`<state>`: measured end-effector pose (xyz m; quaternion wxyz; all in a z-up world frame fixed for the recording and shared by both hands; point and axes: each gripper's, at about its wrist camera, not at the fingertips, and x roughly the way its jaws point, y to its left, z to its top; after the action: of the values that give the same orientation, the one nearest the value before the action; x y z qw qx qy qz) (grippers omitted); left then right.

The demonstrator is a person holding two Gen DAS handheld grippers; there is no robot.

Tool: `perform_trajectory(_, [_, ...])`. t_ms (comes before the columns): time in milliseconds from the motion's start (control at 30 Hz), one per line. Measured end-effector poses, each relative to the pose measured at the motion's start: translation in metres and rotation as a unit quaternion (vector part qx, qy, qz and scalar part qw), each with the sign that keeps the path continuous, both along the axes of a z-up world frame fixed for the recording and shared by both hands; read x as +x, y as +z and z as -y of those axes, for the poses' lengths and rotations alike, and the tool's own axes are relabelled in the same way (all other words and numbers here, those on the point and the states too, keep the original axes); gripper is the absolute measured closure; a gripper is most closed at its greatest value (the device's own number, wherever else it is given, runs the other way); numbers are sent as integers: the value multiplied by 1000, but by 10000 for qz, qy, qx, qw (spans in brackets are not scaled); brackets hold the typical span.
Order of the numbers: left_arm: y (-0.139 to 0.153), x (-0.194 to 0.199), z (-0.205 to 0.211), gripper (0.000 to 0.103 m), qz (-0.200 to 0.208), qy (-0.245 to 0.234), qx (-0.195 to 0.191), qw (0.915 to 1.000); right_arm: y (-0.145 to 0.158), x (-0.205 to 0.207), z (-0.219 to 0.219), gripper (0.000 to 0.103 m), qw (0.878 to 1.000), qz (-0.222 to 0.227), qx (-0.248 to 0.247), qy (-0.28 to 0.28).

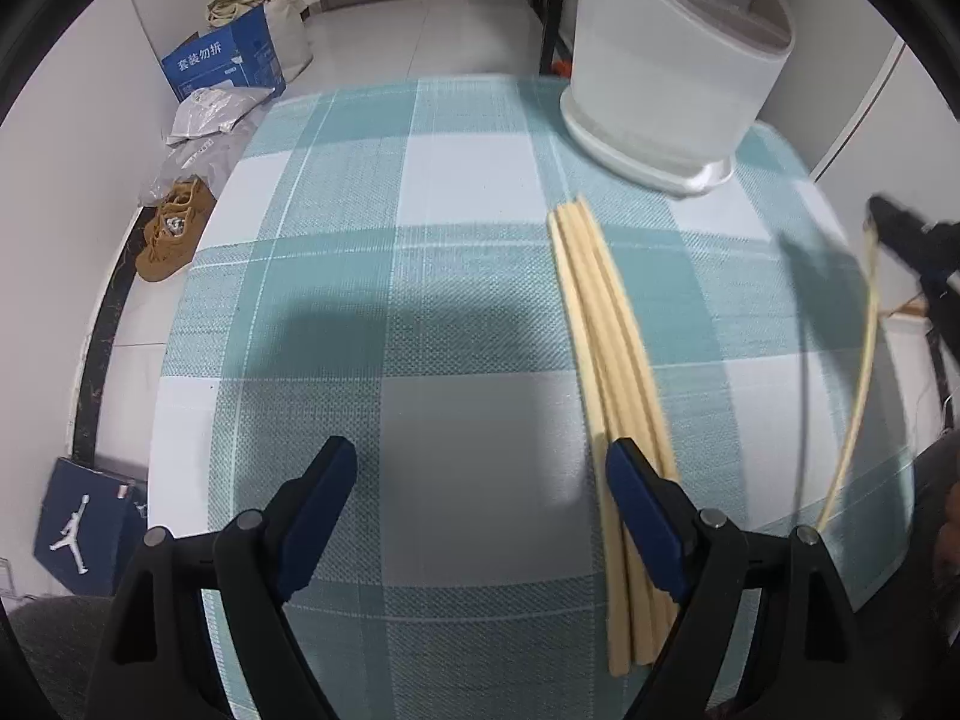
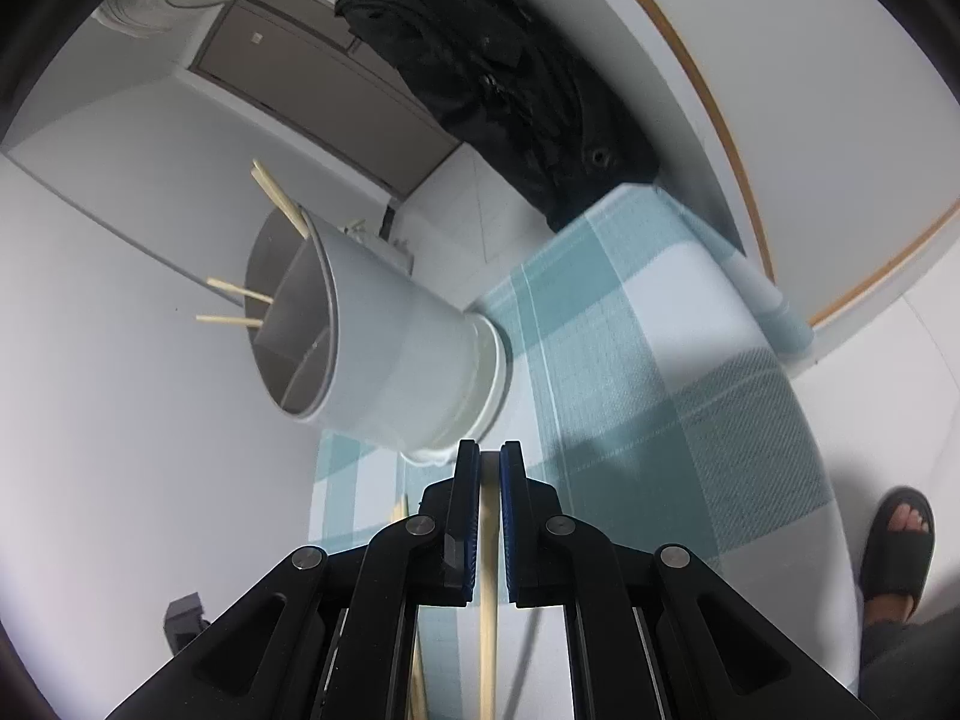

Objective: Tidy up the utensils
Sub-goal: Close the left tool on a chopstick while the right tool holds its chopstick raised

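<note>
A bundle of several wooden chopsticks [image 1: 606,324] lies on the teal-and-white checked tablecloth [image 1: 420,192]. My left gripper [image 1: 480,468] hangs open just above the cloth, its right finger over the near end of the bundle and nothing between its pads. The white utensil holder [image 1: 672,78] stands at the far right of the table. My right gripper [image 2: 490,456] is shut on a single chopstick [image 2: 487,630] and points toward the holder [image 2: 390,348], which has a few chopsticks [image 2: 240,294] sticking out of it. At the right edge of the left wrist view, the right gripper [image 1: 879,210] carries that chopstick [image 1: 864,360].
Left of the table, on the floor, lie a blue carton [image 1: 228,63], plastic bags [image 1: 210,114], brown shoes [image 1: 174,228] and a dark blue shoebox [image 1: 84,528]. A black bag [image 2: 510,72] hangs beyond the table's far end. A person's sandalled foot [image 2: 900,540] is beside the table.
</note>
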<state>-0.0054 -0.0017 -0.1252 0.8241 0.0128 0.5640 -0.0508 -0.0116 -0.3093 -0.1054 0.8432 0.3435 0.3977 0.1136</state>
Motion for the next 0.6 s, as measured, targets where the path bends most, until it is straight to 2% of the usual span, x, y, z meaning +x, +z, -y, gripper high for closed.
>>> perform_trajectory(233, [-4, 10, 1, 21, -147, 64, 112, 9998, 3, 5, 3, 97, 9998, 173, 31, -43])
perform_trajectory(467, [-8, 14, 9, 21, -250, -261, 255, 9990, 11, 6, 0, 97, 9995, 323, 24, 23])
perform_trajectory(600, [-10, 20, 7, 19, -368, -372, 285, 9982, 22, 4, -5, 97, 9981, 580, -152, 114])
